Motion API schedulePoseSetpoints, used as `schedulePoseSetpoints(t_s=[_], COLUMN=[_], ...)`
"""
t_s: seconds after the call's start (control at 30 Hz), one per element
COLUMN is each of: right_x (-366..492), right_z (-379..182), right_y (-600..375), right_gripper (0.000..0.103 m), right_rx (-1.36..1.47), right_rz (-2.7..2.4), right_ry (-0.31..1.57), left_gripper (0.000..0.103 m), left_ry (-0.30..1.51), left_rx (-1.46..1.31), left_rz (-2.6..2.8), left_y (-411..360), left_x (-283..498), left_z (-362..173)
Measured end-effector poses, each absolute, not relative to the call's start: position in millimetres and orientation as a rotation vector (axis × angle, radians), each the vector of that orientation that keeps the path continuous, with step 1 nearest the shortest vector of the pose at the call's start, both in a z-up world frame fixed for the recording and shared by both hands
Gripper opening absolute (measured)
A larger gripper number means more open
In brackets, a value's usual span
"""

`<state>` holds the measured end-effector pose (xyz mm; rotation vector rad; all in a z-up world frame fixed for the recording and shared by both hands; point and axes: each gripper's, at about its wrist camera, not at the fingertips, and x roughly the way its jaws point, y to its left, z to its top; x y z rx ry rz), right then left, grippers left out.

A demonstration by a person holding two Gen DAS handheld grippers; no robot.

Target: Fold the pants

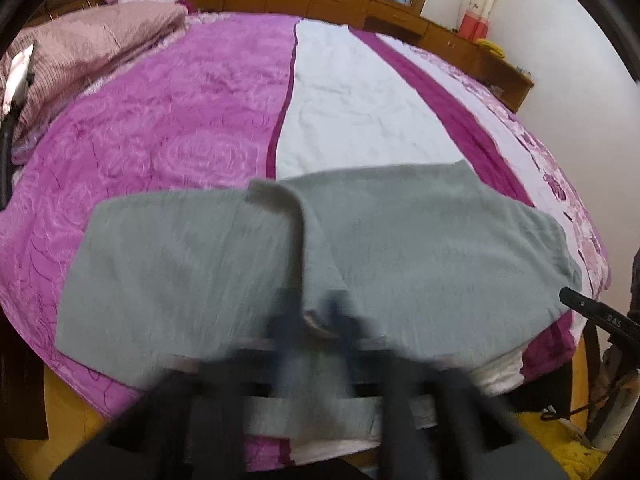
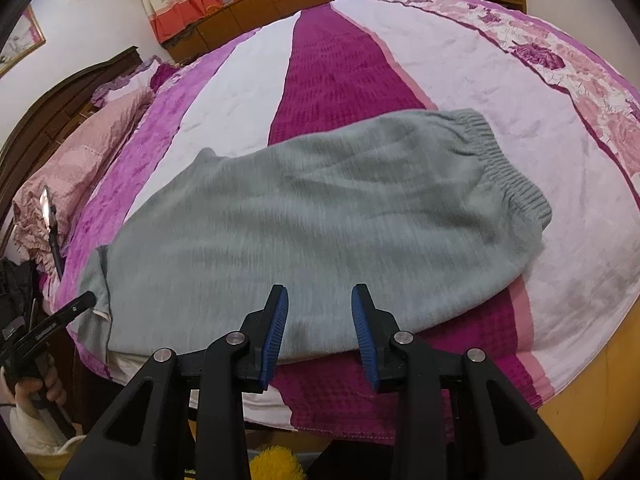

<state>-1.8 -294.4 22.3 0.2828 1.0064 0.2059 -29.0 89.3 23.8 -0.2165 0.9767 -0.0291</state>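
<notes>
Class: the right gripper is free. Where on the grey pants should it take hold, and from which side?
Probably the near edge of the grey pants, approached from the bedside: that edge lies flat just ahead of the open right gripper, while the elastic waistband sits farther away.

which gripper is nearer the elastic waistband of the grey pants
Right. The right gripper hovers open over the pants' near edge, toward the waistband end. The left gripper is shut on the pants at the opposite end.
</notes>
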Motion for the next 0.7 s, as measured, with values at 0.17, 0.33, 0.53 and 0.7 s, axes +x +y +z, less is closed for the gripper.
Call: schedulePoseSetpoints(t_s=[0.17,0.33,0.53,0.7], right_x=[-1,0,3,5], right_z=[19,17,13,10], right_y=[-293,-288,-281,-277], right_gripper=[0.026,0.026,0.026,0.026], right_rx=[0.292,0.278,0.258,0.241], right_rz=[0.209,0.215,0.211,0.204], right_ry=[1.01,1.02,1.037,1.053], left_gripper=[0.003,0.003,0.003,0.003], left_ry=[0.921,0.952,1.054,1.075], left_rx=[-0.184,-0.029,0.144,0.181], left_rz=[-0.001,0.076,0.172,0.173], left_y=[112,147,189,199], left_x=[-39,-30,-6,6], left_z=[45,60,39,25])
